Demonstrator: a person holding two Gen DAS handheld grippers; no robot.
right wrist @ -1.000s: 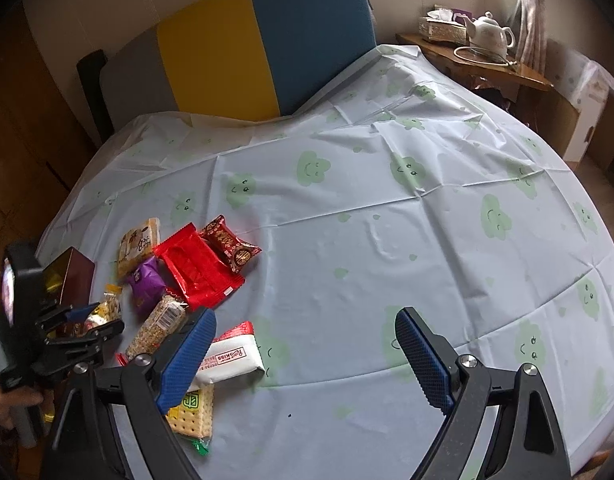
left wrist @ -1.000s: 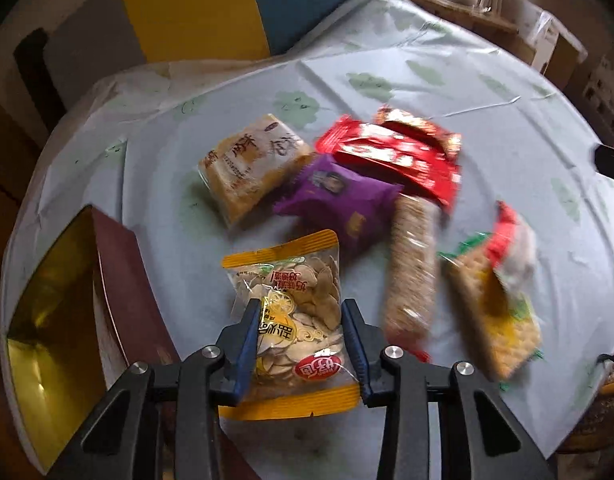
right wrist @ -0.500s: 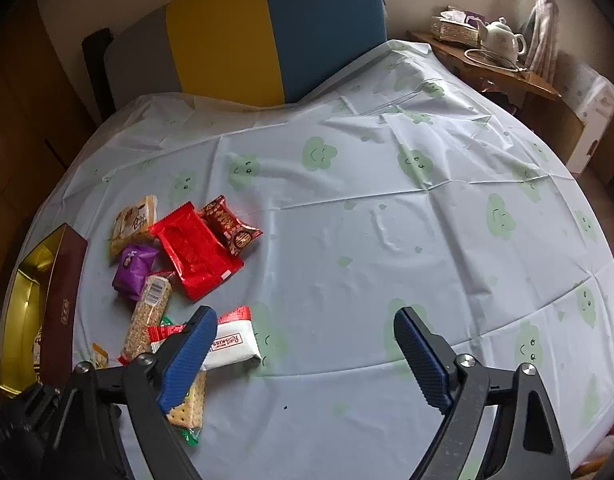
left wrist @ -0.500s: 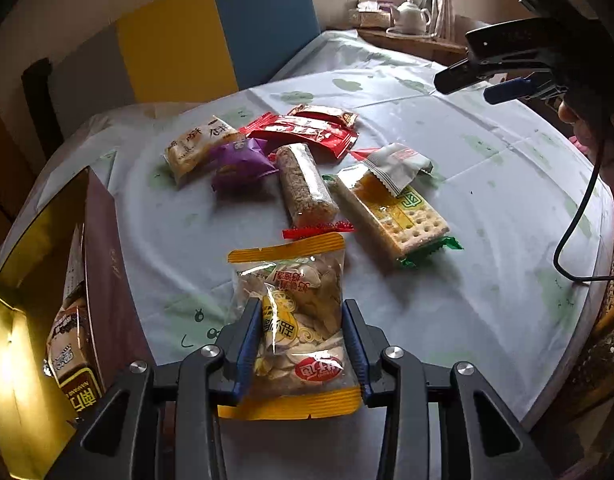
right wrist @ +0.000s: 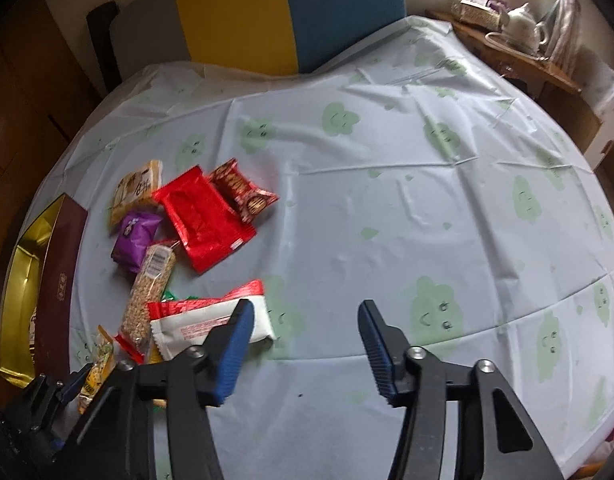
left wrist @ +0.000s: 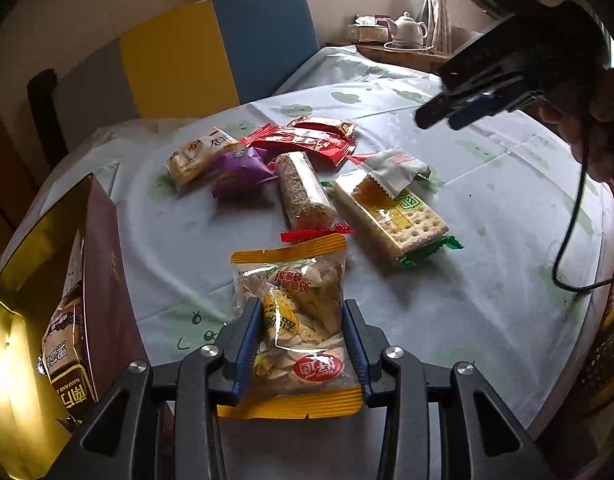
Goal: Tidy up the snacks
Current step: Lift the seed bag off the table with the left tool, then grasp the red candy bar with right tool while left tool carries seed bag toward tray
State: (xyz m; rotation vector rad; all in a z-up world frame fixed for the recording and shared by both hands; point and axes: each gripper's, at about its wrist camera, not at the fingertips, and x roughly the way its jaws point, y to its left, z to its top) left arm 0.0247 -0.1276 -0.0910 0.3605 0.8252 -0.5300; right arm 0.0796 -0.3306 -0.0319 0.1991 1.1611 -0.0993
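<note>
My left gripper (left wrist: 303, 320) is shut on a clear, yellow-edged bag of seeds (left wrist: 299, 316) and holds it above the table, just right of the open gold-lined box (left wrist: 103, 280). A brown snack pack (left wrist: 67, 356) lies in the box. Several snacks lie ahead: a cracker pack (left wrist: 391, 216), a grain bar (left wrist: 305, 192), a purple pack (left wrist: 237, 170) and a red pack (left wrist: 303, 144). My right gripper (right wrist: 305, 320) is open and empty above the cloth, right of a white pack (right wrist: 211, 322).
The round table (right wrist: 427, 200) has a pale cloth with green faces. The box (right wrist: 31, 280) sits at its left edge. A yellow and blue chair back (right wrist: 287, 12) stands behind. A sideboard with a teapot (right wrist: 519, 32) is at the far right.
My left gripper has pulled back and tilted up with the seed bag, so the box inside now shows. My right gripper has narrowed and moved lower toward the white pack.
</note>
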